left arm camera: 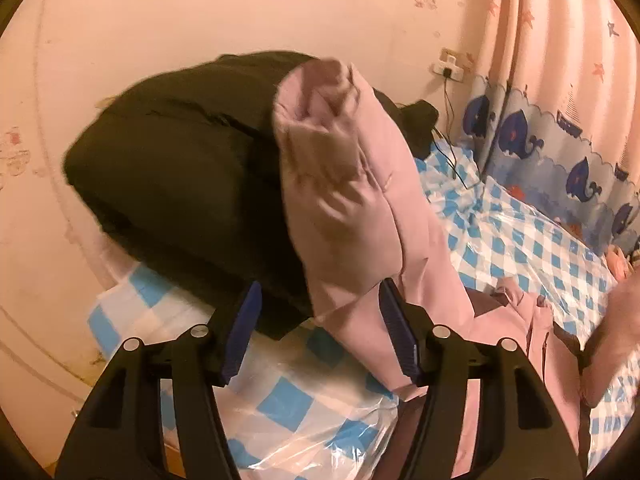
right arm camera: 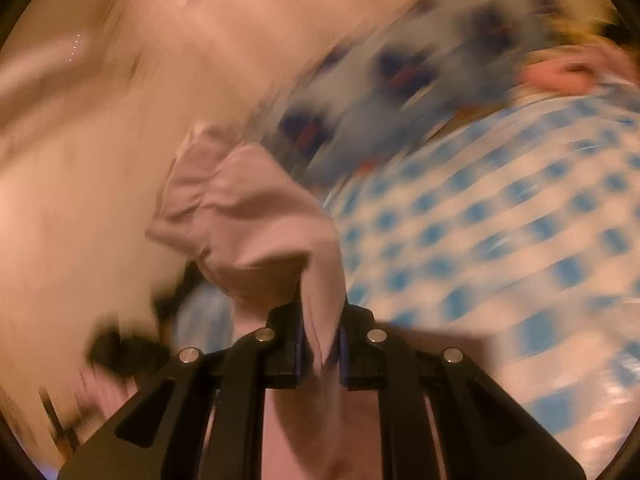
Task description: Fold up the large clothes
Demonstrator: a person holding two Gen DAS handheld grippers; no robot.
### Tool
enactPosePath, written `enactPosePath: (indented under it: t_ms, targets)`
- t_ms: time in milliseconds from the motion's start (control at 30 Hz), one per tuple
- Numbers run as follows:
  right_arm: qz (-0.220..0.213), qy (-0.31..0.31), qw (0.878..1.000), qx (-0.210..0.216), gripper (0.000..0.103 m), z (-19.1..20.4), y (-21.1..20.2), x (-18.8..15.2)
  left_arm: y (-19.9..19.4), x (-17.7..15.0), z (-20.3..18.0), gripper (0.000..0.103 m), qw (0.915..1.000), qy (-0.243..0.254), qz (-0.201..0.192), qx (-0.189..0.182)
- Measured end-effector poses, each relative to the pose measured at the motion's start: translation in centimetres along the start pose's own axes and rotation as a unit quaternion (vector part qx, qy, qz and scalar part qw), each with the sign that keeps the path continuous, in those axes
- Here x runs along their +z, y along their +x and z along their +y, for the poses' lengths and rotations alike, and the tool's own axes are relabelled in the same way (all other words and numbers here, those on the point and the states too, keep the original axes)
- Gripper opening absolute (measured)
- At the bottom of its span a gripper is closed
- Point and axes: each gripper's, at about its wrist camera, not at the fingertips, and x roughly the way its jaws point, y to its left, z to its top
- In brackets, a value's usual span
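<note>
A pink padded garment rises from the bed, its sleeve cuff uppermost. My left gripper is open. The pink fabric passes between its blue pads and leans only on the right one. The right wrist view is motion-blurred. There my right gripper is shut on a fold of the same pink garment, which bunches up just beyond the fingertips. A folded black garment lies behind the pink one, against the wall.
A blue-and-white checked cover under clear plastic spreads over the bed. A curtain with whales hangs at the right. A wall socket has a cable trailing down. A person's hand shows at the right edge.
</note>
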Motion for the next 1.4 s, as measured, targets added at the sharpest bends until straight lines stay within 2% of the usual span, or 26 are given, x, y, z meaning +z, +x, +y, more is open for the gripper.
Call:
enactPosePath:
  t_ms: [67, 167, 233, 267, 333, 400, 467, 533, 600, 633, 733, 800, 833, 867, 900, 933, 1000, 1067, 1133, 1267, 1400]
  targets:
    - [-0.053, 0.062, 0.996, -0.027, 0.014, -5.4, -5.2, 2.8, -1.2, -0.4, -0.3, 0.061, 0.9999, -0.010, -0.012, -0.007]
    - [-0.109, 0.154, 0.979, -0.076, 0.014, -14.9, -12.7, 4.0, -3.0, -1.2, -1.8, 0.068, 0.9991, -0.008, -0.037, -0.021]
    - [-0.119, 0.203, 0.965, -0.116, 0.014, -20.9, -16.3, 3.1, -3.4, -2.0, -3.8, 0.069, 0.9985, 0.007, -0.038, -0.039]
    - [-0.111, 0.224, 0.959, -0.131, 0.014, -23.5, -17.3, 1.9, -3.3, -2.6, -5.2, 0.071, 0.9974, 0.015, -0.032, -0.063]
    - [-0.076, 0.278, 0.947, -0.139, 0.017, -28.1, -17.5, -0.9, -2.8, -3.6, -7.5, 0.074, 0.9960, 0.023, -0.012, -0.085]
    - [-0.055, 0.323, 0.934, -0.140, 0.027, -31.0, -17.9, -3.6, -1.4, -4.8, -11.3, 0.075, 0.9902, 0.050, 0.018, -0.129]
    - [-0.053, 0.344, 0.930, -0.120, 0.066, -32.3, -18.1, -6.0, -0.2, -6.2, -16.0, 0.075, 0.9839, 0.089, 0.035, -0.151]
    - [-0.059, 0.341, 0.934, -0.090, 0.076, -32.4, -18.0, -7.3, 0.6, -7.1, -19.5, 0.075, 0.9770, 0.110, 0.045, -0.177]
    - [-0.063, 0.339, 0.936, -0.063, 0.080, -32.4, -18.0, -7.9, 2.0, -8.3, -23.4, 0.076, 0.9688, 0.128, 0.065, -0.202]
    - [-0.064, 0.337, 0.937, -0.064, 0.081, -32.4, -18.1, -8.0, 2.8, -9.1, -25.4, 0.076, 0.9650, 0.138, 0.075, -0.210]
    - [-0.069, 0.346, 0.933, -0.067, 0.081, -32.9, -17.8, -8.5, 5.0, -11.8, -30.1, 0.076, 0.9577, 0.169, 0.094, -0.213]
    - [-0.080, 0.363, 0.926, -0.070, 0.081, -34.0, -17.9, -9.0, 6.7, -12.7, -31.3, 0.076, 0.9552, 0.178, 0.112, -0.208]
    - [-0.087, 0.368, 0.923, -0.067, 0.079, -34.4, -18.1, -9.4, 7.5, -13.0, -31.3, 0.076, 0.9540, 0.175, 0.120, -0.211]
    - [-0.087, 0.362, 0.925, -0.074, 0.067, -34.5, -18.1, -9.3, 7.8, -13.3, -31.3, 0.076, 0.9526, 0.172, 0.127, -0.216]
    - [-0.084, 0.356, 0.927, -0.084, 0.054, -34.6, -18.0, -9.0, 7.6, -13.8, -31.0, 0.076, 0.9515, 0.172, 0.132, -0.218]
    - [-0.078, 0.353, 0.929, -0.082, 0.020, -34.8, -18.0, -9.0, 7.3, -13.9, -30.7, 0.076, 0.9517, 0.175, 0.130, -0.216]
    - [-0.090, 0.341, 0.933, -0.078, 0.015, -34.2, -18.2, -8.2, 5.8, -13.6, -29.3, 0.076, 0.9534, 0.183, 0.118, -0.209]
    - [-0.098, 0.300, 0.946, -0.080, 0.014, -32.0, -18.1, -6.7, 4.1, -12.8, -27.2, 0.076, 0.9563, 0.188, 0.105, -0.198]
    - [-0.112, 0.276, 0.953, -0.063, 0.014, -29.5, -17.6, -4.9, 2.6, -11.7, -24.3, 0.076, 0.9621, 0.186, 0.090, -0.177]
    - [-0.131, 0.204, 0.970, 0.005, 0.014, -21.0, -14.6, 0.3, 0.8, -9.7, -18.5, 0.076, 0.9733, 0.158, 0.079, -0.146]
    - [-0.105, 0.117, 0.984, 0.079, 0.014, -9.7, -9.4, 3.0, -0.4, -8.8, -14.5, 0.077, 0.9808, 0.137, 0.065, -0.122]
